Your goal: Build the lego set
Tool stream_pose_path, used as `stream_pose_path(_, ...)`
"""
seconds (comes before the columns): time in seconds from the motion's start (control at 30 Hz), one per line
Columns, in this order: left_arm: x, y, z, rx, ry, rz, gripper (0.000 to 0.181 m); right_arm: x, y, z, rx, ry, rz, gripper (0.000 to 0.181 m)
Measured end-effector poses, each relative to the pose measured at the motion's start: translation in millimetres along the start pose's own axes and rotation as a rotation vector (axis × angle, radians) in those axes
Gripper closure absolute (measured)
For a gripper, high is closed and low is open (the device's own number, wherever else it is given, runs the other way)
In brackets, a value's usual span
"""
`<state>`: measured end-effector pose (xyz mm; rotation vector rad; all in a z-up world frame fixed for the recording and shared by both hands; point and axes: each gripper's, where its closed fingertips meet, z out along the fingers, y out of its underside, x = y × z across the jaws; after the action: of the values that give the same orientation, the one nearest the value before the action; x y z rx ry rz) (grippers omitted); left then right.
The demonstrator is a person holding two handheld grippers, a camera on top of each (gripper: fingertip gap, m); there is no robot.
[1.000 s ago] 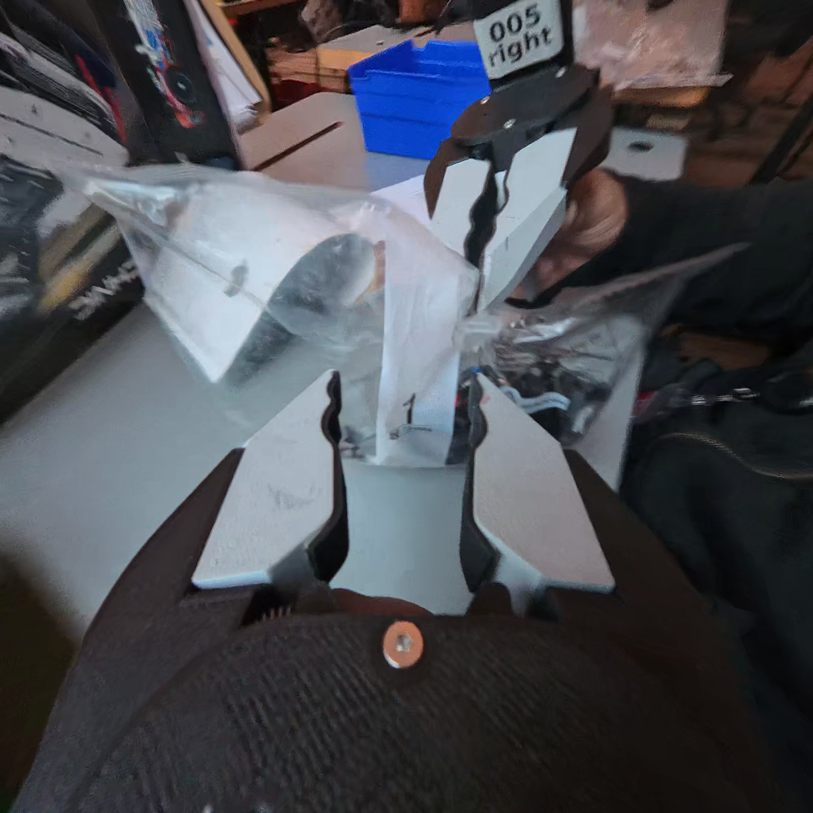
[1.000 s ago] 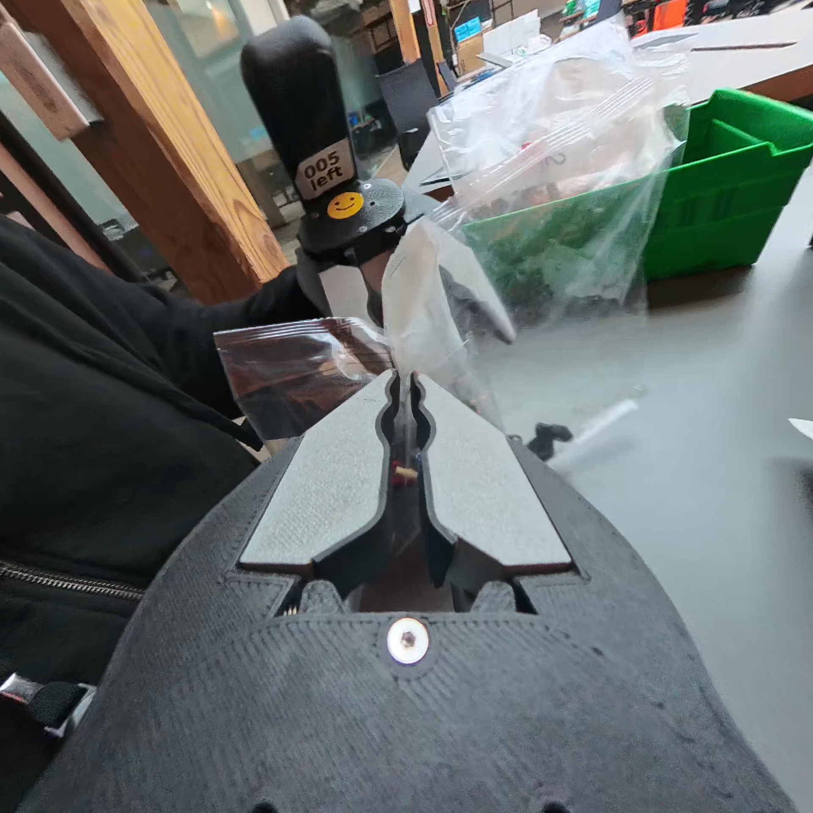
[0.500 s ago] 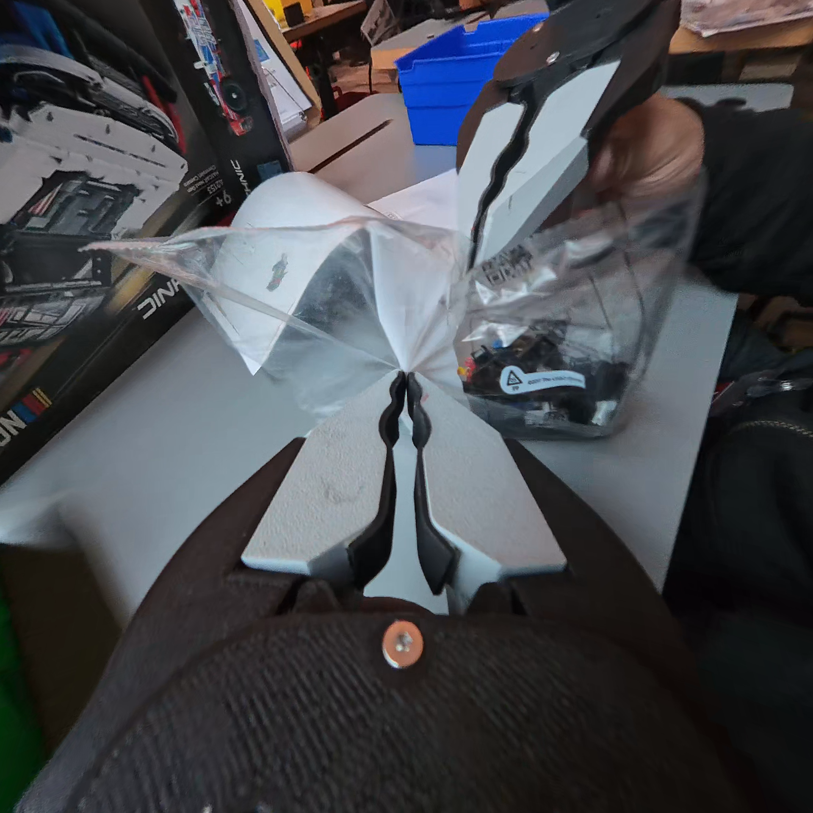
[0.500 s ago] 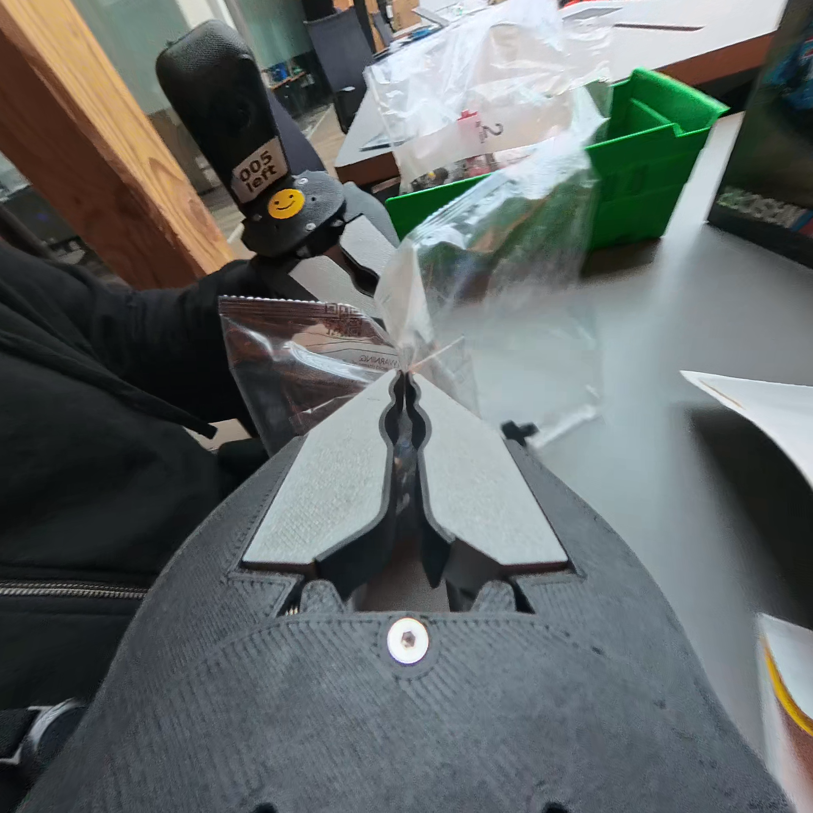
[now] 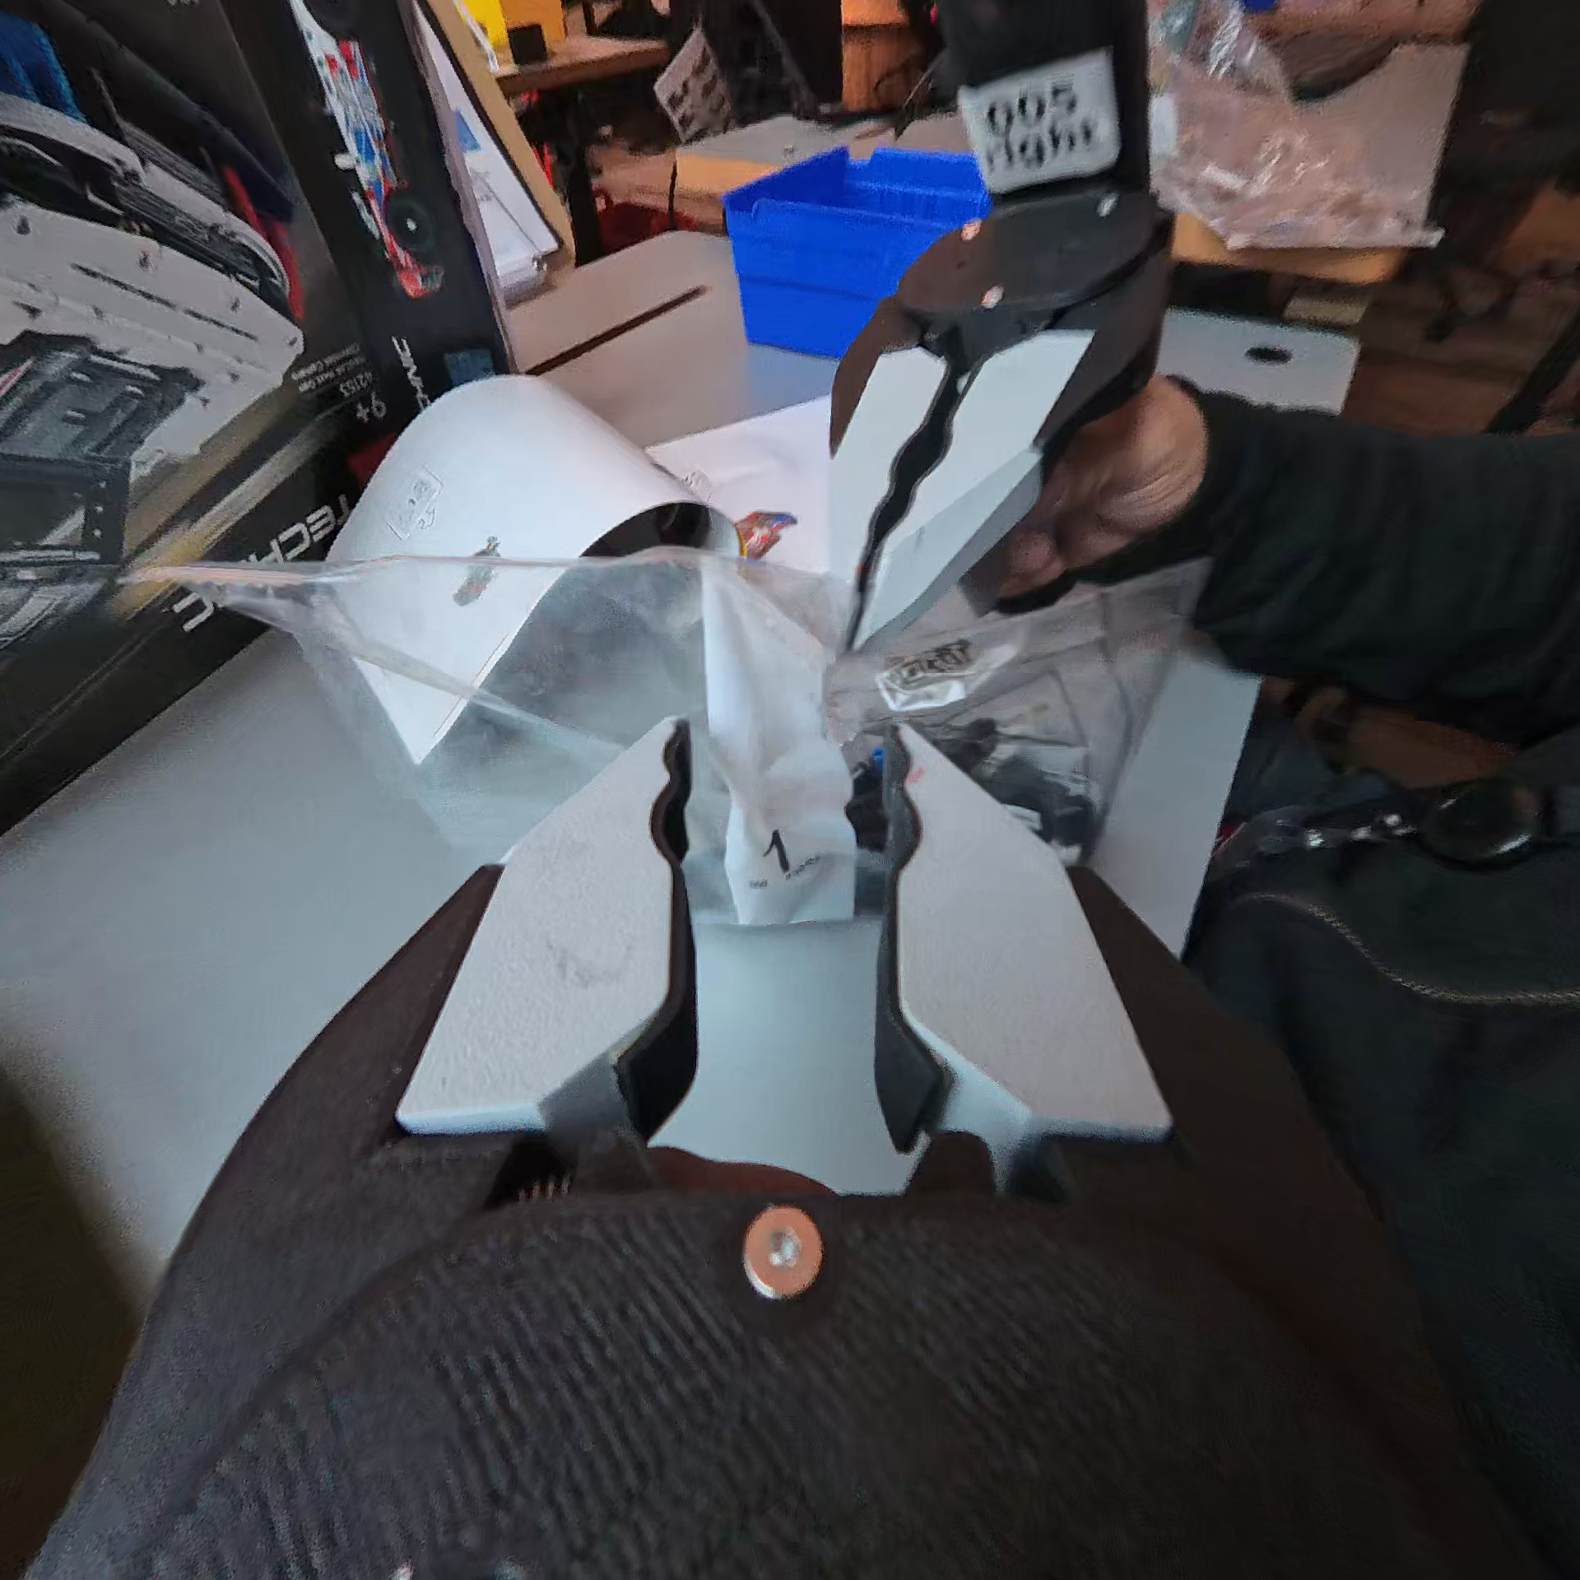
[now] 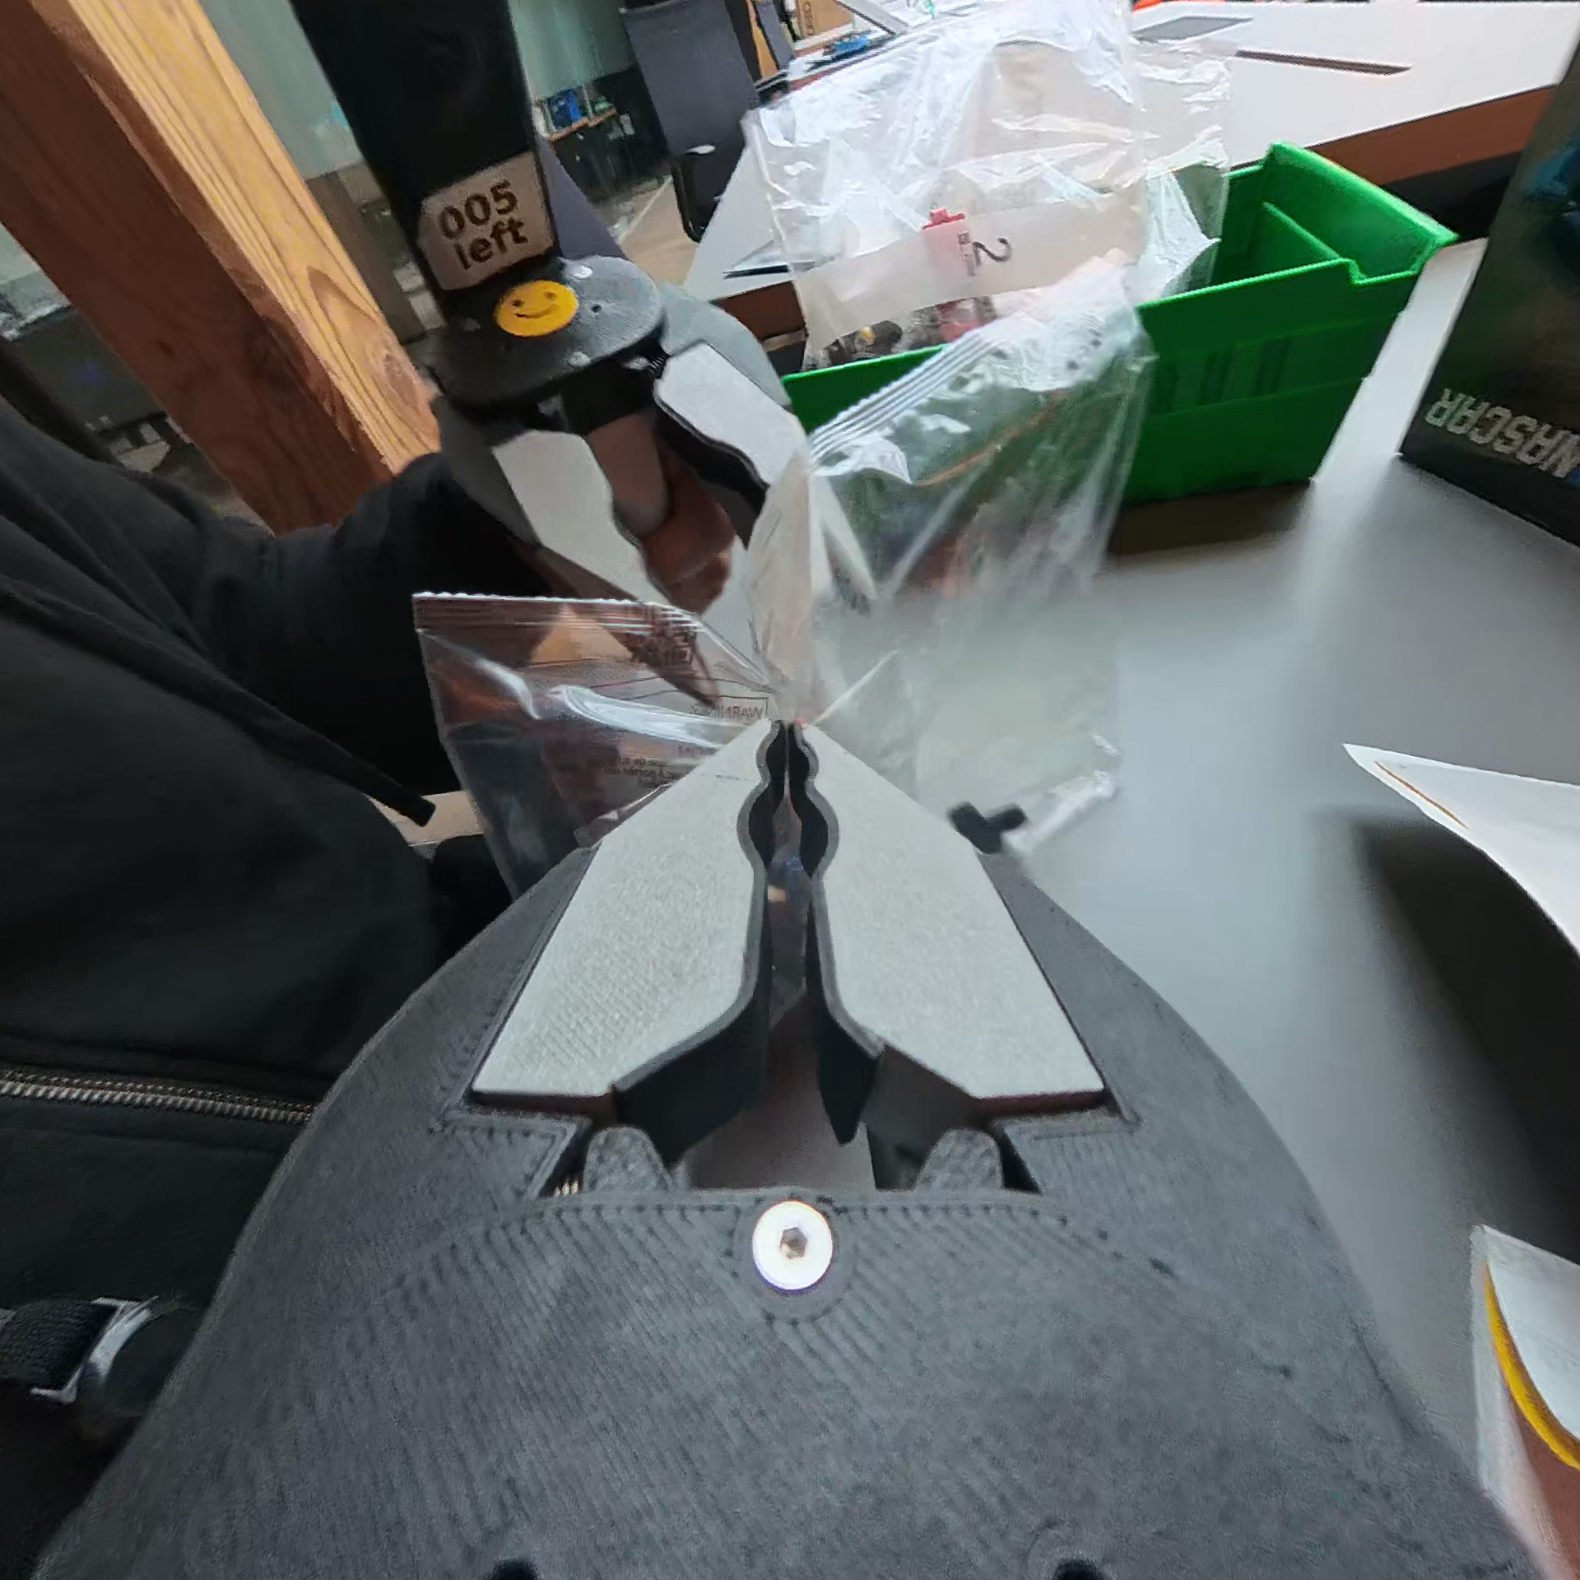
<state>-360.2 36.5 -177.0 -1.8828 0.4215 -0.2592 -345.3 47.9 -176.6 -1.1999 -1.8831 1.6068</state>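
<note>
Hanging pinched in the clenched right gripper (image 6: 785,735), the clear plastic bag of dark Lego parts (image 5: 769,769) is being presented straight ahead between the spread fingers of the released left gripper (image 5: 782,752).

Glossy clear plastic bag (image 5: 598,650)

The clear plastic bag (image 5: 598,650) of lego pieces is up off the tabletop (image 5: 214,898), pinched at a bunched spot by the right claw (image 6: 785,733) and twisted there. A white paper slip (image 5: 782,821) with a number hangs inside it, dark small pieces (image 5: 1017,769) are piled in the lower part, and the empty clear half fans out flat to the side
</note>
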Motion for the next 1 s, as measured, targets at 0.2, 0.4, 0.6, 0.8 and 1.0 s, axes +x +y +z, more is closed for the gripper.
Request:
stream_pose_path(0.2,8.7,10.7,8.4,-0.022,0.030,0.124,0.181,-26.0,-1.2,0.7,0.026,-0.173,0.046,0.181)
stream_pose_path(0.4,-8.5,11.4,-5.1,0.035,0.036,-0.034,0.181,4.8,-0.5,-14.1,0.012,0.013,0.053,0.181)
stream_pose_path(0.6,-21.1,14.7,-9.5,0.051,-0.020,-0.056,0.181,12.7,1.4,-11.4,0.015,0.062,0.070,0.181)
stream_pose_path(0.8,-17.1,0.6,-20.1,0.106,-0.046,-0.065,0.171,11.7,-1.2,-12.5,0.054,0.040,0.122,0.181)
stream_pose_path(1.0,-3.0,-4.8,-21.1,0.031,-0.112,0.022,0.137,-4.7,-6.7,-5.2,0.069,-0.026,0.111,0.181)
